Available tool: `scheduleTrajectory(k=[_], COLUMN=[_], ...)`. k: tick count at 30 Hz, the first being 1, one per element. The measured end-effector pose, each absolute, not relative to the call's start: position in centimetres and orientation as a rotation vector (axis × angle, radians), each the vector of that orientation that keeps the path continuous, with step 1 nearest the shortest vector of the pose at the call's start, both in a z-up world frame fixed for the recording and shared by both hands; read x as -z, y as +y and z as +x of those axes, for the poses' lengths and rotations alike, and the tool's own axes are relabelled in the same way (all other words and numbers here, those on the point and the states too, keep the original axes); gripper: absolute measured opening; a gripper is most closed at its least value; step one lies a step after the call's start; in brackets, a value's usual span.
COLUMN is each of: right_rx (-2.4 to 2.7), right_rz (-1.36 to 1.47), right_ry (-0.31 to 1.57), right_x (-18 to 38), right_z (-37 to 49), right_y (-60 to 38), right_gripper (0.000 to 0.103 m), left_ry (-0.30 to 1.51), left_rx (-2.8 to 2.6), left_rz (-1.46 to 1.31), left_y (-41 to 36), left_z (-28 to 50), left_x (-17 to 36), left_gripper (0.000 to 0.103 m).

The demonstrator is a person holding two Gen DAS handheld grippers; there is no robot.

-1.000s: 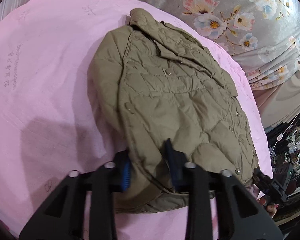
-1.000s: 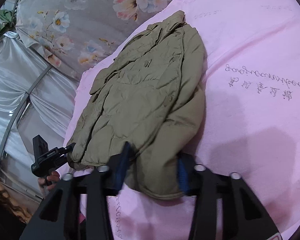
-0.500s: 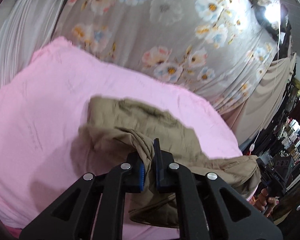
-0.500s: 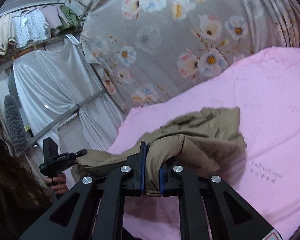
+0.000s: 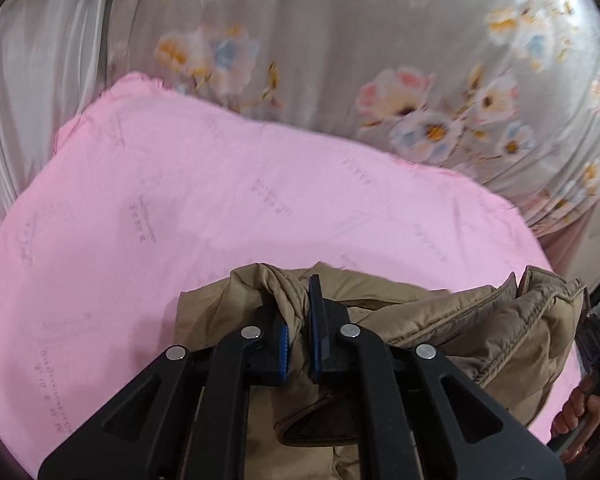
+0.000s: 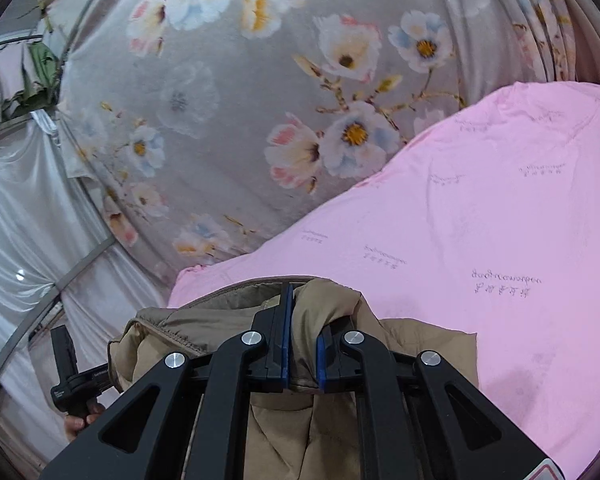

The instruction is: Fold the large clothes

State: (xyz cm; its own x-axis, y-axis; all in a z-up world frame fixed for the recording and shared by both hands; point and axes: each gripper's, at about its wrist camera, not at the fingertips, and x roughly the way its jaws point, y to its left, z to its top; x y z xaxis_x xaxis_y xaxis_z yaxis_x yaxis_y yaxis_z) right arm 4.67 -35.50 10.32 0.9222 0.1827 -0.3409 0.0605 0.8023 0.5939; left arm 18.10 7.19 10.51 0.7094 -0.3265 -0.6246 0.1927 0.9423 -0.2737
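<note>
Two fisheye views along black two-finger claws, each pinching the same garment.

Left wrist view: left claw (image 5: 298, 336) at lower centre of the frame, blue pads pressed nearly together on a bunched ridge of a tan quilted jacket (image 5: 480, 332). Rest of the jacket heaped across the lower right of the frame, stitched edge and dark lining showing below the claw. Grip likely taken at the hem so a whole half can be carried over in one sweep. Pink sheet (image 5: 180, 208) filling the middle of the frame, faint printed writing on it, bare beyond the jacket, probably the landing area for the fold. Floral grey curtain (image 5: 380, 60) across the top; pale drape at the left edge. A hand on a black handle at the far lower right edge.

Right wrist view: right claw (image 6: 302, 346) at lower centre of the frame, pinching a thick roll of the tan jacket (image 6: 332, 312), pads held slightly apart by the padding. Fabric hanging down below the claw and spreading to lower right. Pink sheet (image 6: 500, 220) on the right; floral curtain (image 6: 260, 100) upper centre. The other handle, gripped by a hand, at the lower left edge.

Both grips spaced along one edge, presumably to keep it level and stop the bulky padding sagging mid-fold. Fold apparently under way, not yet laid flat.
</note>
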Motion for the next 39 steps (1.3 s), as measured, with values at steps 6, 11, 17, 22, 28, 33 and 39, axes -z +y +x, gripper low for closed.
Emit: scheduleTrajectory(k=[6,11,17,22,28,33,39], right_rx=[-0.031,-0.004,0.017,0.025,0.030,0.049,0.053], right_rz=[0.652,0.627,0.632,0.642,0.657,0.629,0.623], right_ry=[0.461,0.487,0.515,0.533,0.553,0.570,0.567], right_x=[-6.4,-4.6,-2.6,-1.2,-0.2,0.1,0.2], right_z=[7.7,8.6,9.2,9.6,10.0,10.3,10.2], right_y=[-36.3,-36.1,-36.2,-36.2,-36.5,-36.0,-35.8], right_gripper=[0.009,0.009,0.008,0.008,0.008,0.008,0.008], left_ry=[0.808,0.817,0.817,0.814,0.810,0.801,0.800], left_rx=[0.254,0.251,0.260,0.268,0.269,0.267,0.268], left_rz=[-0.195,-0.192,-0.196,-0.202,-0.210,-0.198,-0.198], left_y=[6.6,6.3,6.1,6.1,6.0,5.9,5.9], left_z=[21.3,21.9,22.5,22.6,22.8,22.7,22.7], left_x=[-5.2,-3.3,-1.7,-0.7,0.1,0.4,0.5], left_gripper=[0.008,0.009,0.010,0.011,0.011,0.011,0.011])
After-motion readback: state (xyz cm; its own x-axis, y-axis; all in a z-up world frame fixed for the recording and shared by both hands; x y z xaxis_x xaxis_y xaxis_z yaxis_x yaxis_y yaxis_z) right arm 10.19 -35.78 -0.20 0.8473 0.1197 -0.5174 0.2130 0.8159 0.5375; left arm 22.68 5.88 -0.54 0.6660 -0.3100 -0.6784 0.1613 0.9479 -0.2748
